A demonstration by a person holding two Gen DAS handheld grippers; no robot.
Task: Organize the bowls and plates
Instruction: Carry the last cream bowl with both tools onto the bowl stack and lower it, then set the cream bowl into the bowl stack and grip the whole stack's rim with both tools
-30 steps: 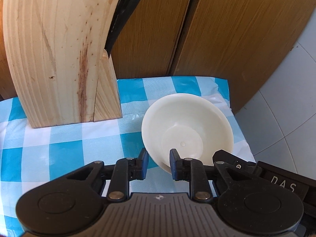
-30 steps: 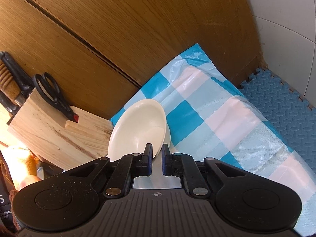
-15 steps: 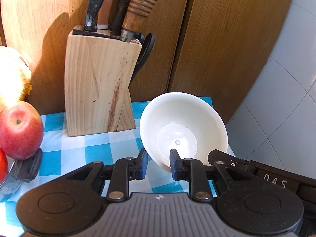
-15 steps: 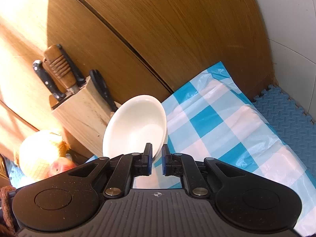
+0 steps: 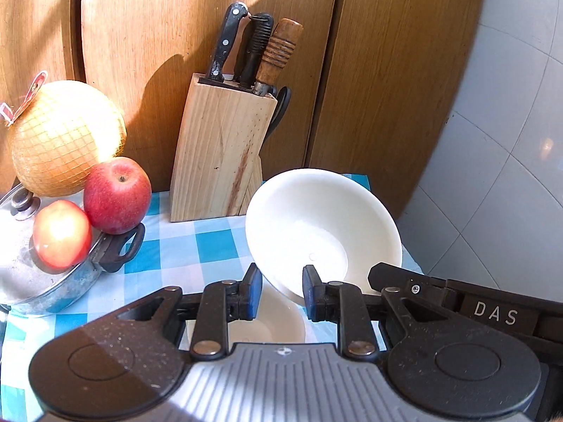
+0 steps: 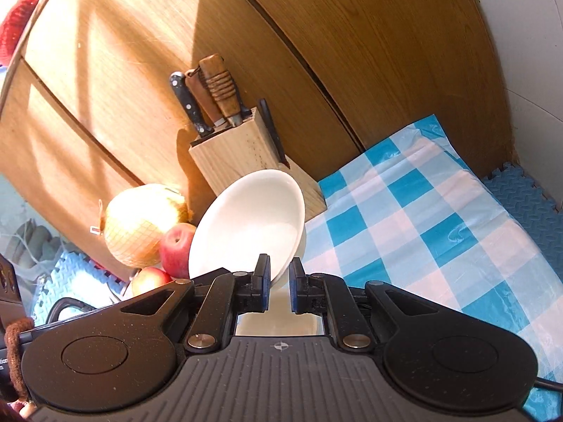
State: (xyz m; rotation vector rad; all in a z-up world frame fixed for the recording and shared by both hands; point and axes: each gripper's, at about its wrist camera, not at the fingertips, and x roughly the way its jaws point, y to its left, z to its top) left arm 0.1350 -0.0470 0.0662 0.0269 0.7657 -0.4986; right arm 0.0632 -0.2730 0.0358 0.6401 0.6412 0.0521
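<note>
Left wrist view, both jaws pinching tilted white bowl (image 5: 322, 225), knife block (image 5: 221, 151) behind, apples (image 5: 117, 195) left.

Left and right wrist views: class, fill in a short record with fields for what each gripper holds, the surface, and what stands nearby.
left gripper: shut on the rim of a white bowl, tilted
right gripper: shut on the rim of a white bowl, tilted
same bowl or two: cannot tell
surface: blue and white checked cloth
behind: wooden knife block with knives
beside: two red apples, netted yellow fruit, metal pot lid
</note>
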